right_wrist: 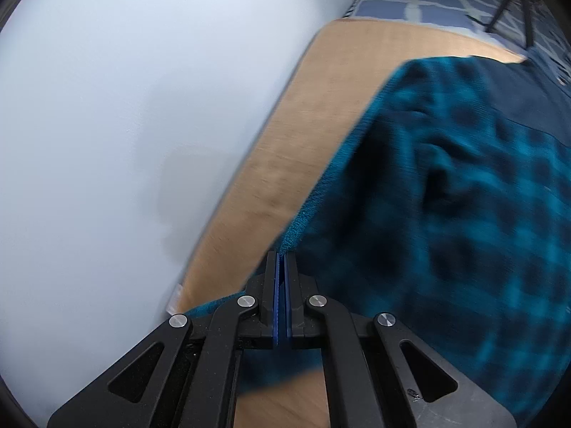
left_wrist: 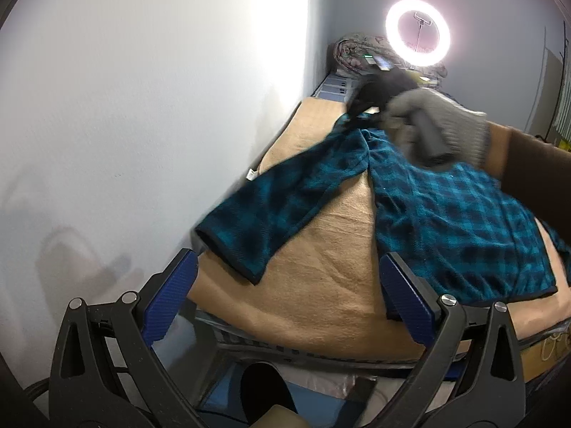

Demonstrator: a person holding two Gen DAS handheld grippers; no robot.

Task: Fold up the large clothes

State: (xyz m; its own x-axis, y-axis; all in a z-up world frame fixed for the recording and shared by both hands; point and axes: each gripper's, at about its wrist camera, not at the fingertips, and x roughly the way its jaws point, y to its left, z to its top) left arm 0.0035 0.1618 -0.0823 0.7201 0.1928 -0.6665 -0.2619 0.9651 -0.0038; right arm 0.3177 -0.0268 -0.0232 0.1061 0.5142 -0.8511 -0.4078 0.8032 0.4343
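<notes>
The right gripper (right_wrist: 284,260) is clenched on the edge of the plaid garment (right_wrist: 446,196): in its own view the two blue pads meet with a thin lip of teal fleece caught at their tips. From that pinch the fabric's folded edge runs up and away to the far right, so the bulk of the garment lies to the right of the jaws and the bare tan blanket (right_wrist: 303,135) to their left, against the white wall (right_wrist: 125,107). That is the relation the next move turns on: judging from the pictures, the held edge would have to be carried across the garment's body for the fold to land on cloth rather than on blanket.

Seen from the left wrist, the gloved right hand (left_wrist: 442,125) works at the far end of the garment, near its collar, though blur makes the exact grip point hard to read there. The left gripper (left_wrist: 289,292) is released, its blue pads standing wide apart with nothing between them, low at the near end of the bed. It is the nearer of the two to the sleeve cuff (left_wrist: 232,249) and the near hem.

The garment lies spread on the blanket, long axis running near to far, one sleeve angling off to the near left. It is a thick teal-and-black checked fleece with dark edging, soft and likely to drape heavily. A ring light (left_wrist: 417,32) glares at the far end.
</notes>
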